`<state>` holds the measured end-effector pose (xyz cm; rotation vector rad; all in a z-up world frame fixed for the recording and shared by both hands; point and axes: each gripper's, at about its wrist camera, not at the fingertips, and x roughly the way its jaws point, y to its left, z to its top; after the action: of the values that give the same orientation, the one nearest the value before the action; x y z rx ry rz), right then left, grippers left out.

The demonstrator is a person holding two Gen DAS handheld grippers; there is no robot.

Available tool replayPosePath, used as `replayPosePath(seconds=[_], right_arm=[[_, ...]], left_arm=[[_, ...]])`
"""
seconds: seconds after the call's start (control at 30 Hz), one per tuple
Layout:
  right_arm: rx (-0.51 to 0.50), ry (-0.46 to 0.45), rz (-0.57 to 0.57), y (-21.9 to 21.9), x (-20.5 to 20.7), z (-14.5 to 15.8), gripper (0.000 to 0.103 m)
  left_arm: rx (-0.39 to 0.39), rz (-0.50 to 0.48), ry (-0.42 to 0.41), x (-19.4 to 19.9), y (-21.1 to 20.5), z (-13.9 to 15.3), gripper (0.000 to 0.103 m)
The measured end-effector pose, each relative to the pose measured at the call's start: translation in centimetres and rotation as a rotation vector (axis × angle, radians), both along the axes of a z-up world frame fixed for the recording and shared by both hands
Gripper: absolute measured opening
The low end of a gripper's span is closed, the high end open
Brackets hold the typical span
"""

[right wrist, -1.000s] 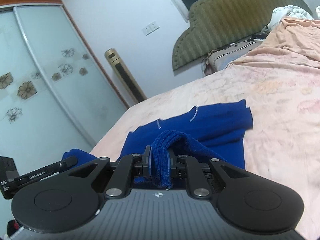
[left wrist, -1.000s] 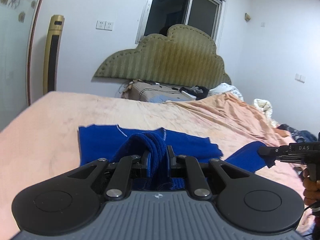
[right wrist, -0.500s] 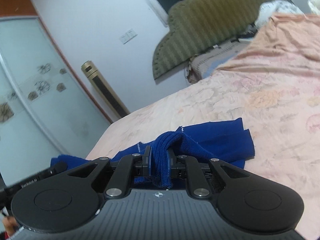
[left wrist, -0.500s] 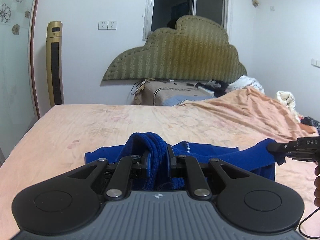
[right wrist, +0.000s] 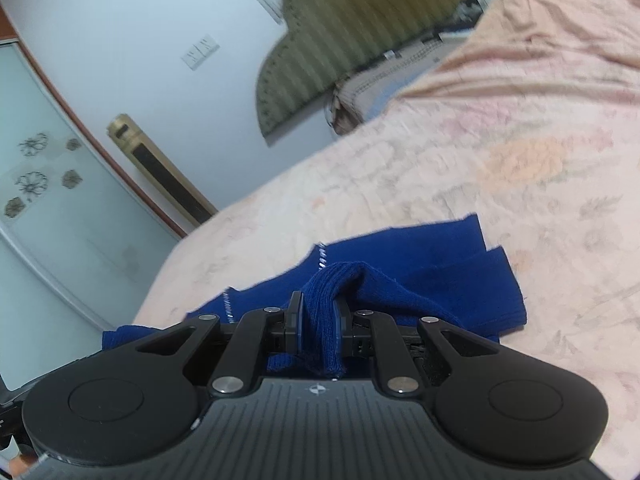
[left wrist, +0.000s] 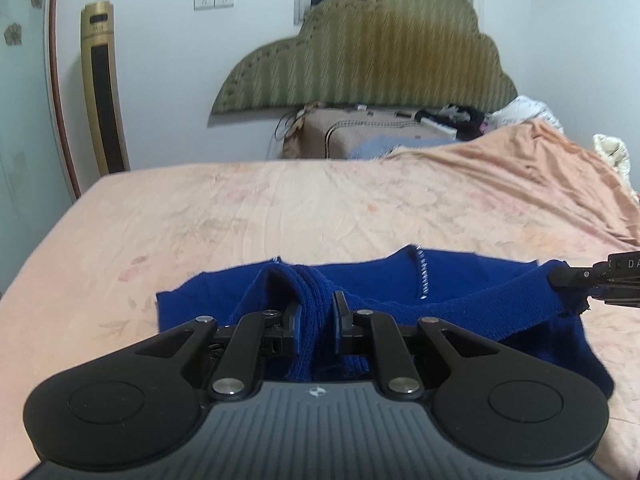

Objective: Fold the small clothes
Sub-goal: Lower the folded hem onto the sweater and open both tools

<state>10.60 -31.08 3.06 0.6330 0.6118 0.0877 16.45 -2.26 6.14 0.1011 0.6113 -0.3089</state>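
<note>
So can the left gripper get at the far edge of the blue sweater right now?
Probably not: the left gripper is shut on a fold of the blue sweater, as is the right gripper.

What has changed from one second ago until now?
Both grippers carried the lifted edge of the blue garment forward over its flat part, so less flat cloth shows. Left gripper and right gripper stayed shut on it; nothing released.

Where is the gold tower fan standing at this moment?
In the left wrist view the gold tower fan stands upright at the far left, against the white wall, between the wardrobe door and the green headboard.
</note>
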Motion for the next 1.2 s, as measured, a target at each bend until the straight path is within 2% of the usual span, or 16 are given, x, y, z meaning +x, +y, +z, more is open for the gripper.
replayPosePath(seconds=[0.2,0.33,0.4,0.47,0.5,0.53,0.57,0.67,0.7,0.77,0.87,0.93,1.03,1.13,1.2], right_arm=[[0.010,0.079,0.003,-0.4,3.1,-2.6,0.019],[0.016,0.120,-0.011,-0.8,5.0,-3.6,0.026],[0.043,0.130,-0.026,-1.3,5.8,-4.1,0.036],[0.088,0.128,-0.032,-1.9,6.3,-4.5,0.042],[0.116,0.118,-0.034,-2.3,6.5,-4.7,0.045],[0.138,0.104,-0.038,-2.7,6.6,-4.8,0.053],[0.156,0.088,-0.041,-3.0,6.6,-4.9,0.059],[0.149,0.057,-0.067,-3.6,6.6,-4.6,0.065],[0.145,0.046,-0.080,-3.8,6.5,-4.5,0.065],[0.139,0.026,-0.118,-4.4,6.2,-4.2,0.065],[0.105,-0.001,-0.166,-4.8,5.5,-3.6,0.065],[0.076,-0.029,-0.136,-4.3,5.2,-3.1,0.065],[0.057,-0.024,-0.011,-2.9,5.9,-3.2,0.066],[0.089,0.028,0.063,-2.0,7.0,-4.2,0.067],[0.046,0.091,0.019,-1.9,7.6,-4.8,0.066]], left_arm=[[0.000,0.032,0.093,3.7,-0.2,-2.3,0.016],[-0.040,0.066,0.170,6.2,0.0,-3.3,0.018],[-0.070,0.097,0.220,7.4,0.5,-3.9,0.025],[-0.116,0.125,0.273,8.7,1.2,-4.4,0.046],[-0.148,0.144,0.296,9.2,1.7,-4.7,0.052],[-0.181,0.165,0.309,9.5,2.3,-4.8,0.059],[-0.206,0.182,0.312,9.7,2.7,-4.9,0.061],[-0.231,0.204,0.302,9.9,3.6,-4.5,0.061],[-0.227,0.215,0.290,9.8,3.8,-4.3,0.062],[-0.203,0.248,0.255,9.6,4.3,-3.8,0.071],[-0.175,0.304,0.203,9.1,5.4,-3.0,0.073],[-0.188,0.325,0.183,8.8,6.3,-2.5,0.073],[-0.203,0.329,0.170,8.3,7.1,-2.0,0.073],[-0.144,0.281,0.178,7.7,6.6,-2.3,0.073],[-0.062,0.222,0.163,7.1,5.4,-2.4,0.073]])
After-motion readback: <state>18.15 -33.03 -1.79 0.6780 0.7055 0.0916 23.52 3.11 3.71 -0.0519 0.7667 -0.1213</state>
